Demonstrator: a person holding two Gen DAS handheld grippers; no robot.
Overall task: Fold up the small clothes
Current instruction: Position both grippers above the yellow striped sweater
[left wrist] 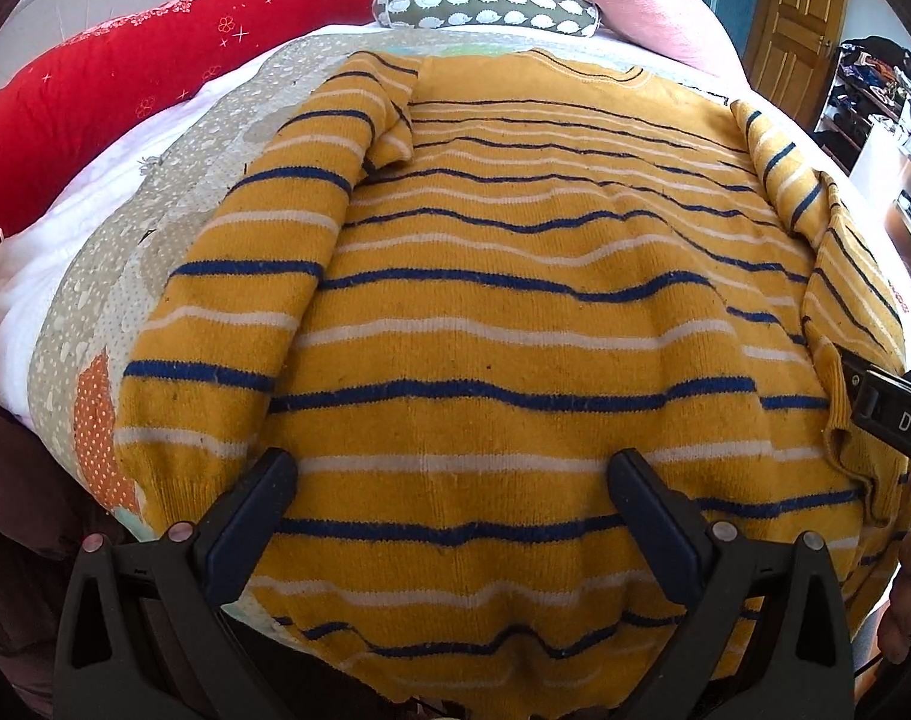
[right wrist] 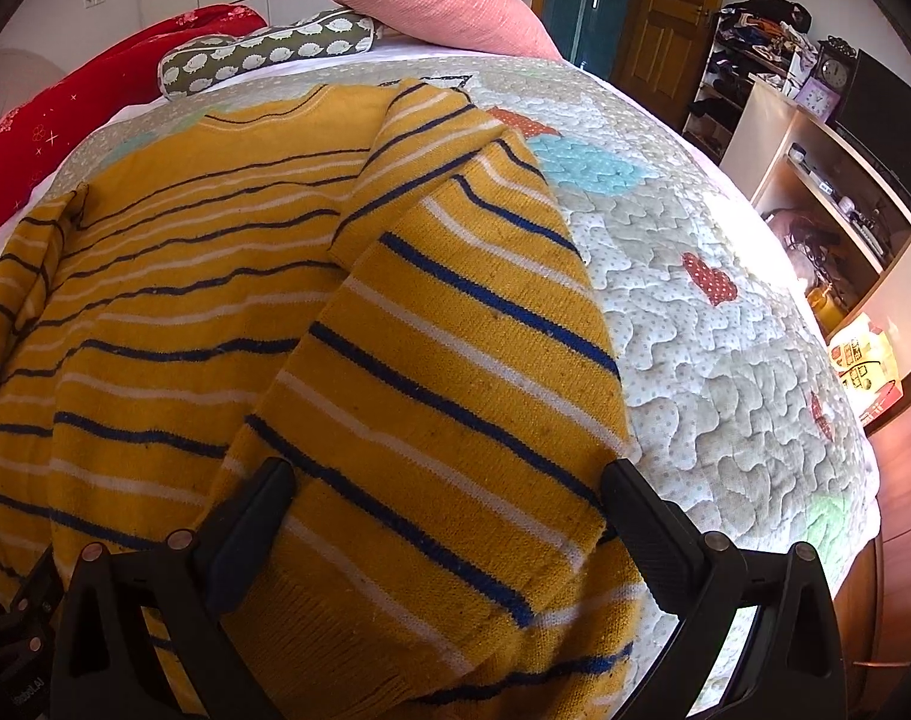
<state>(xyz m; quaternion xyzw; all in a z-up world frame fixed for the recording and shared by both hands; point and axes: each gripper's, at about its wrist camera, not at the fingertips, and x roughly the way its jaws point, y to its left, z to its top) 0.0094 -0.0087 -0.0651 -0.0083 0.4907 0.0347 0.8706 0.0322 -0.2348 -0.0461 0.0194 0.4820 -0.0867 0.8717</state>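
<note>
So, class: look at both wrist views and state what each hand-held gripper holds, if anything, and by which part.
Nothing is held. The left hand-held gripper is open above the sweater body; the right hand-held gripper is open around the folded-in sleeve near its cuff, not clamped.

Both grippers are being held low with jaws spread wide; the left gripper (left wrist: 452, 483) is being pointed straight ahead; the right gripper (right wrist: 446, 495) is being kept beside it, its body showing at the left view's right edge.
</note>
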